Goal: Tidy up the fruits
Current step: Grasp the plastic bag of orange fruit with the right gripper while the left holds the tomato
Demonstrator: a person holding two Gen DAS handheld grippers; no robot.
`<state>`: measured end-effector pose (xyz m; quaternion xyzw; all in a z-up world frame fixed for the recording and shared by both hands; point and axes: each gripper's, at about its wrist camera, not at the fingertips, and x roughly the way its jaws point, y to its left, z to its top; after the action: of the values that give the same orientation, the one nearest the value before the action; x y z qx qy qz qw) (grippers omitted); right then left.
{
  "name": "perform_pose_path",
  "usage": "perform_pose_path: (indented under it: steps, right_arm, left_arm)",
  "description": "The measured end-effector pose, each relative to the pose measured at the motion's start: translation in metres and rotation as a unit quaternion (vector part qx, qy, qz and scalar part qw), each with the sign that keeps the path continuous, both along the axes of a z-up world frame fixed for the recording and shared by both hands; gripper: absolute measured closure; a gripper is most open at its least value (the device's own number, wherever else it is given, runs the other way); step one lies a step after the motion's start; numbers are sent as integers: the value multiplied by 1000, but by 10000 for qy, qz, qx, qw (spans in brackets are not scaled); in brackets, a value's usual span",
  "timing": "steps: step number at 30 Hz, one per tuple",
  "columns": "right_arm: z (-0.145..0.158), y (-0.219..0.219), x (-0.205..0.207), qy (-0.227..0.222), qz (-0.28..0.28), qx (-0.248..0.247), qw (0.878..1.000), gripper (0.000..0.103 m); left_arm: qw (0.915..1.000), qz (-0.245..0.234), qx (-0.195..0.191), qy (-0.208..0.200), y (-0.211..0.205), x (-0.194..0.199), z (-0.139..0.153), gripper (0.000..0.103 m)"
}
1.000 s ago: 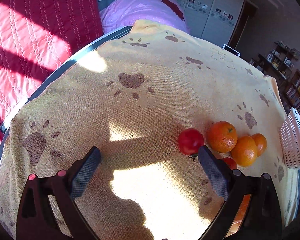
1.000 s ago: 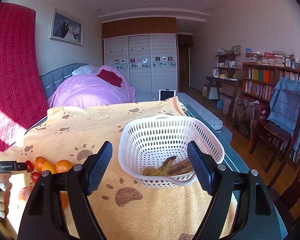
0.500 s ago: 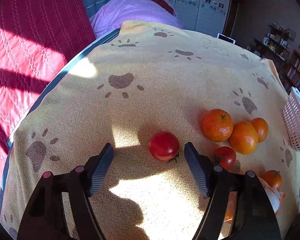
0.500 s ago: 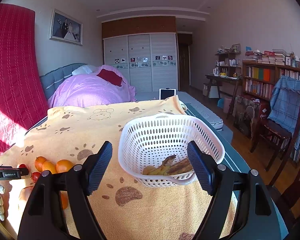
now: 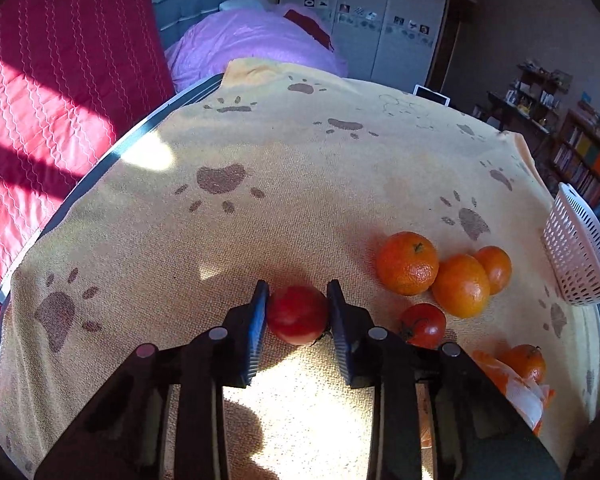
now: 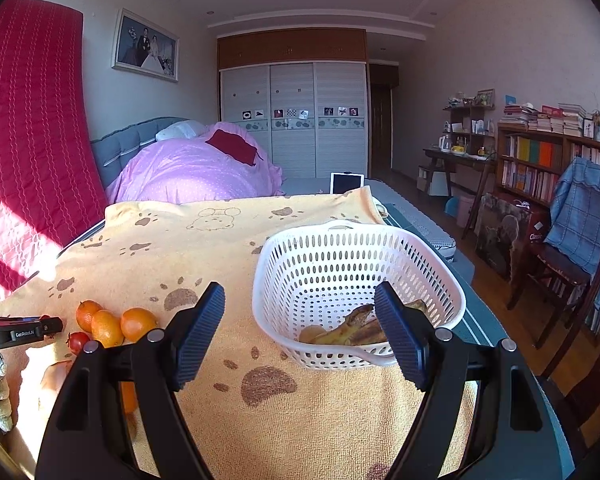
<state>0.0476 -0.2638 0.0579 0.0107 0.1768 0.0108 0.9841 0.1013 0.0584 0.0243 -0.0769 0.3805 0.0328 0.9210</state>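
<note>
In the left wrist view my left gripper [image 5: 298,312] is shut on a red tomato [image 5: 298,314], both pads pressing its sides, on the yellow paw-print blanket [image 5: 260,208]. To its right lie three oranges [image 5: 407,263] in a row, a smaller tomato [image 5: 423,325], and another orange [image 5: 524,361] on a torn plastic bag [image 5: 518,390]. In the right wrist view my right gripper [image 6: 298,336] hangs open over the blanket, nothing between its fingers. Just beyond it stands the white perforated basket [image 6: 356,236] with bananas [image 6: 350,330] inside. The oranges [image 6: 114,324] show at left.
The blanket covers a bed with a blue edge [image 5: 112,152]. A pink duvet [image 6: 192,172] lies at the far end, a red quilt [image 5: 40,92] at left. A tablet [image 6: 347,182] stands behind the blanket. Bookshelves and a chair [image 6: 572,240] fill the right side.
The left gripper shifted onto the red tomato and closed from wide open until its pads grip it. The right gripper and basket have not moved.
</note>
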Motion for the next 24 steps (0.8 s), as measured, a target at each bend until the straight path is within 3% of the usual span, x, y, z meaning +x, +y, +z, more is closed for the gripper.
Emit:
perform_pose_path:
  steps: [7,11,14,18,21,24]
  right_arm:
    - [1,24,1,402,864,-27,9954,24]
    - [-3,37,5,1023,1605,576,9800,24]
    - [-10,43,7,1365,1719,824,9721,24]
    - [-16,43,10,1582,1724,1133,9656,24]
    - [-15,51,7,1681,2020,1303,9560,24]
    - [-12,74,3,1789,2502,1159,9444,24]
  left_arm:
    - [9988,93,31,-490,-2,-15,13,73]
    - [9984,131,-102,-532,2,-18,14,73]
    - [9983,122,-189,-546,4,-20,14,73]
    - [9981,65,-243,-567,3,-22,14,73]
    - [9981,62,-271,-545,2,-21,14,73]
    - [9980,90,-290,-558,4,-22,14,73]
